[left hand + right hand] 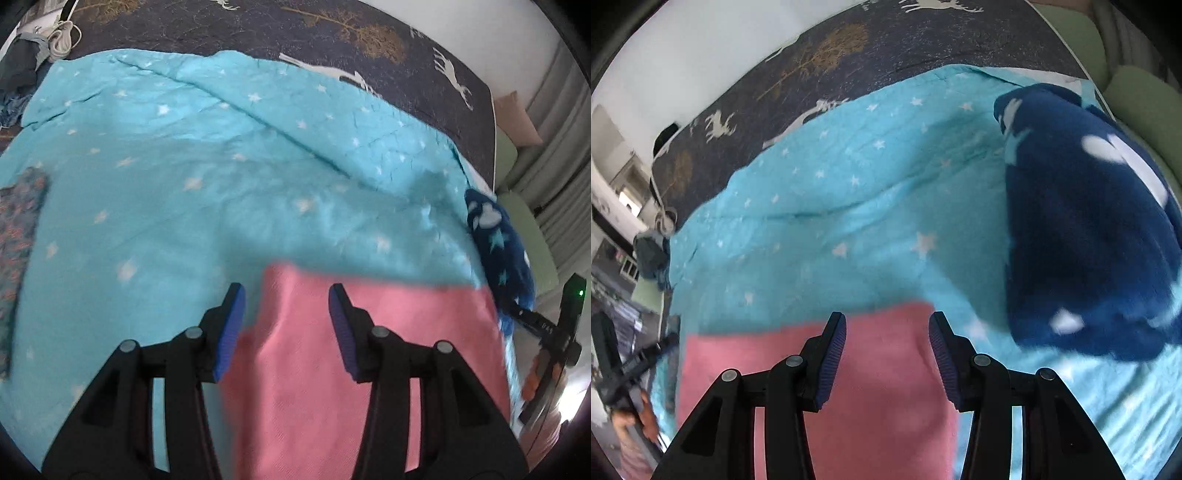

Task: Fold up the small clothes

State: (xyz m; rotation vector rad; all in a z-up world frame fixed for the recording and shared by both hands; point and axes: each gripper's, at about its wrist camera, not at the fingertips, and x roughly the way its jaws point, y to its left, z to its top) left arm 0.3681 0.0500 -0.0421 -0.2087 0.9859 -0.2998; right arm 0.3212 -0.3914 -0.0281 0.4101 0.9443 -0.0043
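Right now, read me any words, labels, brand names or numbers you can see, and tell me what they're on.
No readable text in either view.
Right gripper: small pale marks on its black arm, too blurred to read.
Pink cloth, turquoise star blanket, navy fleece: patterns only.

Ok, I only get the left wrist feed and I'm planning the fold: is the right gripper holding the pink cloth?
Observer: No. The right gripper is open and grips nothing. It sits over the far right corner of the pink cloth.
Operator: Does the navy fleece touch that corner?
Observer: No. The navy fleece lies to its right, with a strip of teal sheet between them.
Operator: I see just a sliver of the fleece. What shape is it in?
Observer: It's a bulky, rumpled heap, unfolded, and it reaches nearly to the sheet's far right corner.
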